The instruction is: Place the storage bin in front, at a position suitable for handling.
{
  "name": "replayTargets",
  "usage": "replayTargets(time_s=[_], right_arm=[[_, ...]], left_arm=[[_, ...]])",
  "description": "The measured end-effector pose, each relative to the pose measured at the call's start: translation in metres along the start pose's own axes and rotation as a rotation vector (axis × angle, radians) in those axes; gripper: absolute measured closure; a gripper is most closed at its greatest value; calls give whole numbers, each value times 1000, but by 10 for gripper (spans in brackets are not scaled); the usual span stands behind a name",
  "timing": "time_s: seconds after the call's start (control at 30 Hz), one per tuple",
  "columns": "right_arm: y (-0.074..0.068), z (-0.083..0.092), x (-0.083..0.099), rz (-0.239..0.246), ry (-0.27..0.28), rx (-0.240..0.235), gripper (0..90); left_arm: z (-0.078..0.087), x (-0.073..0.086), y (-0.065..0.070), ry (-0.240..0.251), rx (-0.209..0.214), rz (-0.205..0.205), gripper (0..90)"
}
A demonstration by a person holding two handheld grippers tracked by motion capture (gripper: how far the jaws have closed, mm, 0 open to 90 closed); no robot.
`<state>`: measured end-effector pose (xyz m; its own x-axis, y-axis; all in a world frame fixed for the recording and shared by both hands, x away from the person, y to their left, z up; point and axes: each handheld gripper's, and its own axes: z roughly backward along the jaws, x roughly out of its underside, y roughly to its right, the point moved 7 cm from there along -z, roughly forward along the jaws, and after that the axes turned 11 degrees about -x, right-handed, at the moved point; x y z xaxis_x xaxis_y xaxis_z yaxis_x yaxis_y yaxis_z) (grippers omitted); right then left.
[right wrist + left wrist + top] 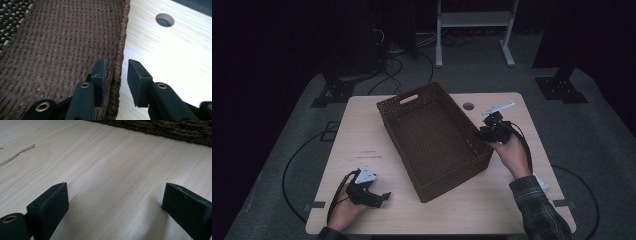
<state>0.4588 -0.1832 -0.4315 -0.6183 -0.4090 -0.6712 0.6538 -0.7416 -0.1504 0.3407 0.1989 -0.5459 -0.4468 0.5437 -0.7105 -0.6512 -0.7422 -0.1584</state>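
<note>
A dark brown woven basket lies at a slant on the middle of the pale wooden table, and nothing shows inside it. My right gripper is at the basket's right long wall. In the right gripper view its jaws straddle the basket's rim, one inside against the weave and the other outside with a gap, so it is open. My left gripper rests low over the table's near left part, open wide over bare wood. The basket's base lies just ahead of it.
A round cable hole sits in the table beyond the right gripper. A small white object lies near the right edge by the sleeve. A white frame and cables stand on the floor behind the table.
</note>
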Motion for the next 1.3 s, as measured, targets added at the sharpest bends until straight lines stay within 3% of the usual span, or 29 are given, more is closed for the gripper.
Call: replayTargets(time_s=[0.13,0.2,0.27,0.47,0.67,0.8,0.93,1.3], right_arm=[[-1,6,4,-6,34,-20,637],[-1,12,6,-6,55,-28,638],[-1,18,9,-6,80,-37,664],[2,39,19,-3,138,-47,768],[7,41,34,10,137,-57,882],[7,34,41,23,126,-63,895],[8,28,47,12,124,-74,896],[5,28,52,27,145,-85,896]], left_arm=[[2,-2,2,3,8,-10,125],[5,-6,3,21,26,20,164],[8,-11,2,43,48,55,268],[13,-27,-5,76,37,112,509],[11,-43,-11,70,7,106,745],[9,-54,-16,59,-15,88,898],[8,-66,-17,64,-10,99,900],[-5,-104,-28,136,-3,130,900]])
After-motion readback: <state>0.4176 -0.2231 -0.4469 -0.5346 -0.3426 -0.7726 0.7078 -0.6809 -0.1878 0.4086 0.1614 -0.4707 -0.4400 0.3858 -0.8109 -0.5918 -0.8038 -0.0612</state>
